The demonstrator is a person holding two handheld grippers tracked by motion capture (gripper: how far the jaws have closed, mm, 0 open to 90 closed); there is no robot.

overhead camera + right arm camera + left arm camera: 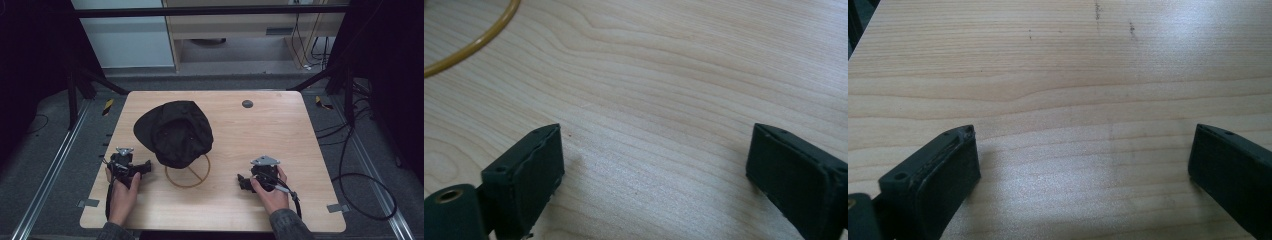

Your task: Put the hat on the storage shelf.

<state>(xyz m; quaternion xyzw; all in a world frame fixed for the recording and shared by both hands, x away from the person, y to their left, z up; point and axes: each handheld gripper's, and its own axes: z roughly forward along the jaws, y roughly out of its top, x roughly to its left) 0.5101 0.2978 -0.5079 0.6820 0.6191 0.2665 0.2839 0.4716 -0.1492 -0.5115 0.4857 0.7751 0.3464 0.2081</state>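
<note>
Both hands rest at the near edge of the wooden table [280, 130]. Behind them, a black cap [175, 132] sits on a stand with a wooden ring base [187, 182]. Left gripper [145, 167] and right gripper [242, 181] have jaws spread wide, empty.

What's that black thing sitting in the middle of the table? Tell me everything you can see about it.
It looks like a black cap, made of soft, matte, slightly crumpled fabric, with what seems a brim pointing toward the far left. It sits raised on a stand whose brownish ring base lies flat on the wooden table, so the cap overhangs the far part of the ring. It stands between the two grippers, and neither touches it. The stand's upper part is hidden under the cap.
</note>
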